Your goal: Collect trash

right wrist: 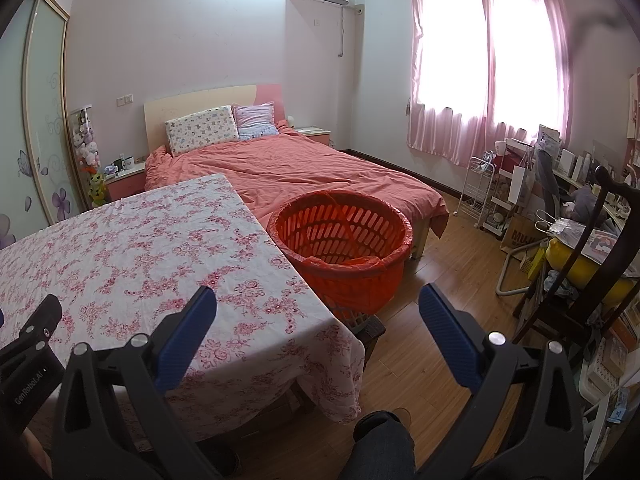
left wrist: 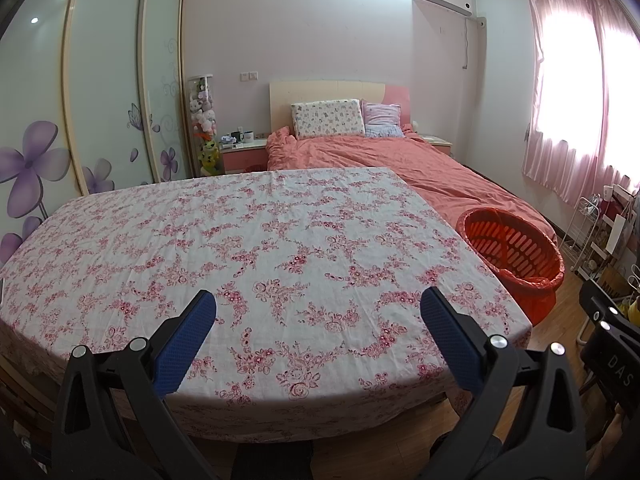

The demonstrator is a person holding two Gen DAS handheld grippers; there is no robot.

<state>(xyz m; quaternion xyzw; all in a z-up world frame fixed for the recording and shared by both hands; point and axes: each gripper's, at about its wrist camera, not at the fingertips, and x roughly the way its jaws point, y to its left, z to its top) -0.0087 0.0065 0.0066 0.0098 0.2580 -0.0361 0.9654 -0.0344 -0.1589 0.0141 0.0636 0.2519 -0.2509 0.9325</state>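
Observation:
A table with a pink floral cloth [left wrist: 248, 248] fills the left wrist view and shows at the left in the right wrist view [right wrist: 132, 248]; I see no trash on it. An orange slatted basket lined with an orange bag [right wrist: 340, 236] stands beside the table's right edge, also in the left wrist view [left wrist: 516, 252]. My left gripper [left wrist: 318, 312] is open and empty over the table's near edge. My right gripper [right wrist: 318, 312] is open and empty, over the table's right corner and the floor in front of the basket.
A bed with a coral duvet [right wrist: 288, 168] stands behind the table. A dark wooden chair [right wrist: 592, 264], a white wire rack [right wrist: 480, 192] and a cluttered desk line the right wall. The wood floor [right wrist: 452, 256] lies between. A wardrobe [left wrist: 100, 100] is on the left.

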